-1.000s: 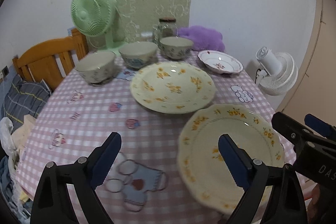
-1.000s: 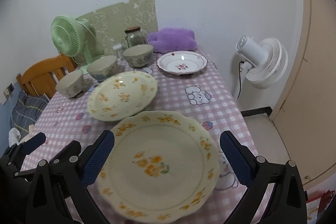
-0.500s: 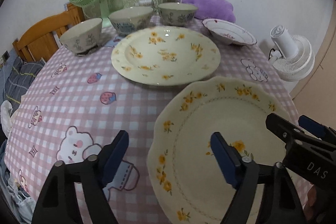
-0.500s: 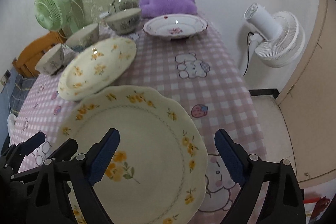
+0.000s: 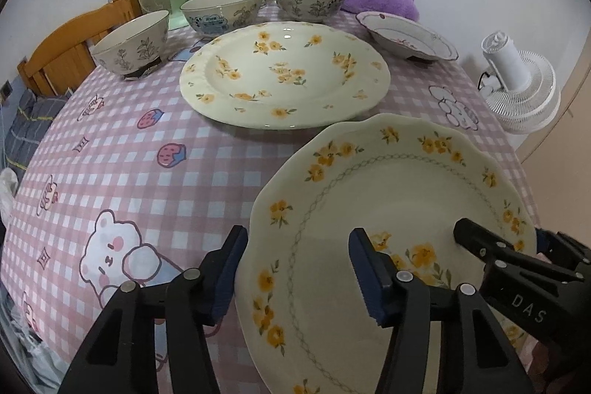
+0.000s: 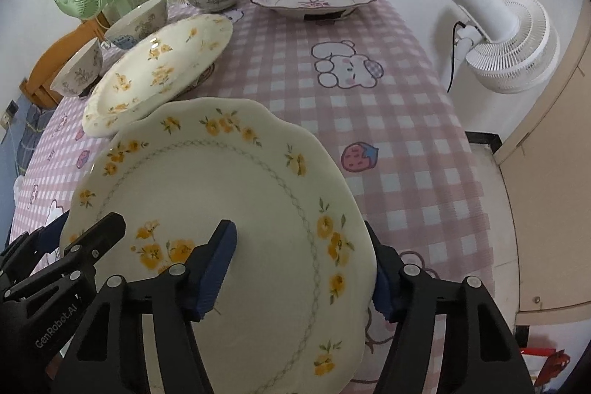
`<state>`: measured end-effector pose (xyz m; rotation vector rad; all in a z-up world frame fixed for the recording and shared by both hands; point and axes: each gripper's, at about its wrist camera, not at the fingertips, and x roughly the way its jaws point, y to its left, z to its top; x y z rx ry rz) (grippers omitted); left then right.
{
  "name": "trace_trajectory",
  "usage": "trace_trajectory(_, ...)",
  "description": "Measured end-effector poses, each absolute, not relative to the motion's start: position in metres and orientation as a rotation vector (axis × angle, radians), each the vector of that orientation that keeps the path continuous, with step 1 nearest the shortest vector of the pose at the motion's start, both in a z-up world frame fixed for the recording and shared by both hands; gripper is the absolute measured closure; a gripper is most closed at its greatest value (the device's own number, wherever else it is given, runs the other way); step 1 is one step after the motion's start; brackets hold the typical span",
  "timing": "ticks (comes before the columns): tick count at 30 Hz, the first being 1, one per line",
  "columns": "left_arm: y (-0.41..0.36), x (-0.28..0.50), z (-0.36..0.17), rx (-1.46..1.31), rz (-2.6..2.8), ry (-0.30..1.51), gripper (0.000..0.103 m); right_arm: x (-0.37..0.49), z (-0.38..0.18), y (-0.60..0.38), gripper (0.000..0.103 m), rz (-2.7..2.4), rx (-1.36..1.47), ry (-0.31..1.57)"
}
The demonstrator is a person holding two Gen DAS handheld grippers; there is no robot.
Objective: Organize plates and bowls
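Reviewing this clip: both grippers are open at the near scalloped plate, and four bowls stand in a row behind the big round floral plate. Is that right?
Not quite: the left wrist view shows three bowls behind the big round floral plate, not four. The rest holds: the left gripper and right gripper are both open at the near scalloped plate.

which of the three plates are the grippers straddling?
The scalloped yellow-flower plate nearest the cameras, with a chain-pattern ring. The round yellow-flower plate and pink-flower plate sit farther back.
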<state>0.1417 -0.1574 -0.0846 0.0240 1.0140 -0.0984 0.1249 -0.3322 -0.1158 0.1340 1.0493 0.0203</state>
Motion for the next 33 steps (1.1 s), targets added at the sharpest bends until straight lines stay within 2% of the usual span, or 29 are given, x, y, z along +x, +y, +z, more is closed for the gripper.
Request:
trace_trajectory(5,-0.166,0.142,-0.088,0.109,-0.087,1.019,0.045,0.126,-0.116,-0.332,0.035,0.017,0.13,1.06)
trace_trajectory(16,-0.15,0.144,-0.085,0.056,-0.141,1.073,0.045,0.124,-0.109,-0.324,0.035,-0.022,0.121,1.1)
trace_trajectory(33,-0.068,0.149,-0.067,0.043,-0.192,1.062,0.045,0.111,-0.097,-0.241,0.035,-0.066,0.114,1.091)
